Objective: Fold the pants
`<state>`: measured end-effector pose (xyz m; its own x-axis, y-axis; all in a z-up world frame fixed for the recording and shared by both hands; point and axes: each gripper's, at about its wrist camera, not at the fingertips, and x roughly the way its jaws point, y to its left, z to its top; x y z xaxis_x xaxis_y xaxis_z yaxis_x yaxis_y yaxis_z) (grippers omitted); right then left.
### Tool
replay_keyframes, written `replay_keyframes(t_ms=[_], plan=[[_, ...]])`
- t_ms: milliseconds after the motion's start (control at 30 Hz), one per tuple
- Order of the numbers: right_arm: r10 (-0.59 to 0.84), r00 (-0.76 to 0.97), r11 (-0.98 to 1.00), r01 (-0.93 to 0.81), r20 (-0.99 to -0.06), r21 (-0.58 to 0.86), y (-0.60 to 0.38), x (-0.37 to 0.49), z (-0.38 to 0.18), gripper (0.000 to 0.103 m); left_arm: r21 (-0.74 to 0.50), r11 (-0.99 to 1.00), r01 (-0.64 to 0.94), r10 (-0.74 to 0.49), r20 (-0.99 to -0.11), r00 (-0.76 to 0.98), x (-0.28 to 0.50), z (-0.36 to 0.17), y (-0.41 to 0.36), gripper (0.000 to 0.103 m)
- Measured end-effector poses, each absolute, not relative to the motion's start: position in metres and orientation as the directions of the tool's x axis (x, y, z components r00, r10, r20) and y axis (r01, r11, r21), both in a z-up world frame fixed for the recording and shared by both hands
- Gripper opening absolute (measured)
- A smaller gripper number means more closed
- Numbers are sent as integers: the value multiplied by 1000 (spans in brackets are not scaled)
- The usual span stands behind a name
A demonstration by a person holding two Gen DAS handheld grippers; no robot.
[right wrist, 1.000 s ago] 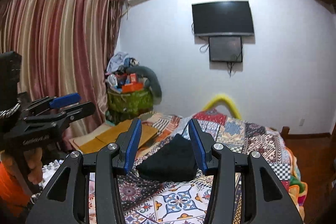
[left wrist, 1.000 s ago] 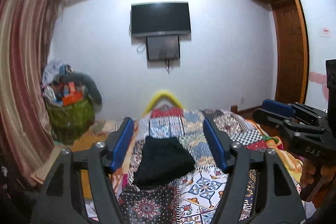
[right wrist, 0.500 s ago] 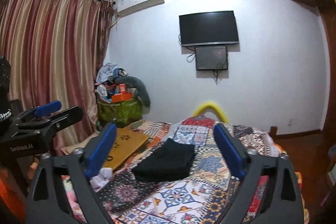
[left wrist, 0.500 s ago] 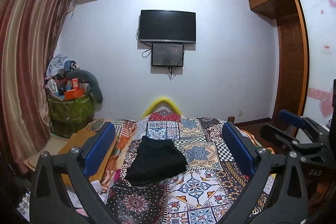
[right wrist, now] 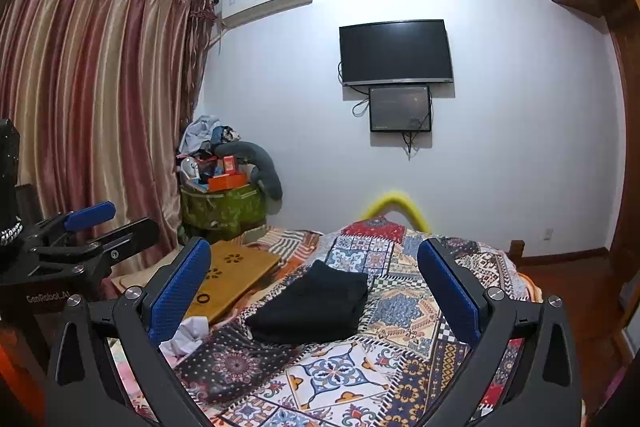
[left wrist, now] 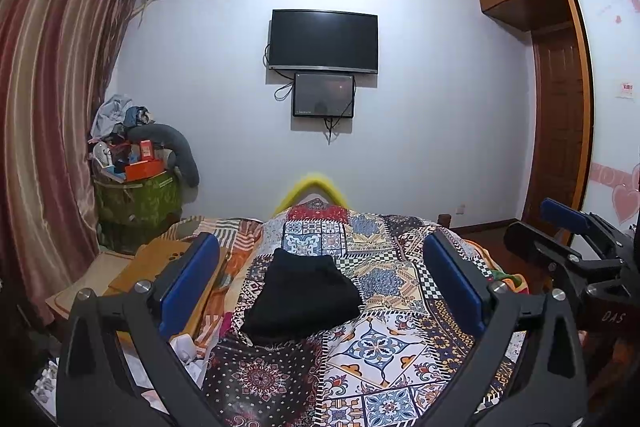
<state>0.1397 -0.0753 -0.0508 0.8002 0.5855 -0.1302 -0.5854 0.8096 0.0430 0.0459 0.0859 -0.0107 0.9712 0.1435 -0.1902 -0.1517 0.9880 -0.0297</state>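
The black pants [left wrist: 304,297] lie folded into a compact bundle on the patchwork bedspread [left wrist: 380,343]; the right wrist view shows the same bundle of pants [right wrist: 314,309] on the bedspread [right wrist: 332,375]. My left gripper [left wrist: 320,281] hovers short of the bundle, blue pads wide apart and nothing between them. My right gripper [right wrist: 316,285] is open just as wide, also held back from the pants and touching nothing. Each gripper appears at the edge of the other's view: the right gripper [left wrist: 560,231] and the left gripper [right wrist: 100,223].
A wooden lap desk [right wrist: 230,277] lies on the bed's left side, with crumpled white cloth [right wrist: 186,337] near it. A green bin piled with clutter [left wrist: 136,195] stands by the striped curtain [left wrist: 44,115]. A TV [left wrist: 324,41] hangs on the far wall; a wooden wardrobe [left wrist: 556,99] is at right.
Both grippers' jaws have spread from narrow to wide open and both have drawn back a little from the folded pants, which stay put on the bed.
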Motion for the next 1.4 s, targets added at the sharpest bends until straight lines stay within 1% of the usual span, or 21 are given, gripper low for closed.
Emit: replay_keyframes(t_ms=[467,633,1033,1400], plan=[[581,800,813,-580,-150,58,-78,139,-54,103,-53,988,-148,134,-211,968,52,-14,90,103],[579,799,814,-577,-161,65,-79,139,-55,103,-47,987,-153,140,-206,968,52,-14,90,103],[573,802,818,-570,-169,71,-81,139,-55,103,-50,989,-136,122,-223,967,55,-17,85,103],[575,801,818,-568,-166,92,-85,140,-54,103,-56,993,-103,89,-217,972,54,-16,84,103]])
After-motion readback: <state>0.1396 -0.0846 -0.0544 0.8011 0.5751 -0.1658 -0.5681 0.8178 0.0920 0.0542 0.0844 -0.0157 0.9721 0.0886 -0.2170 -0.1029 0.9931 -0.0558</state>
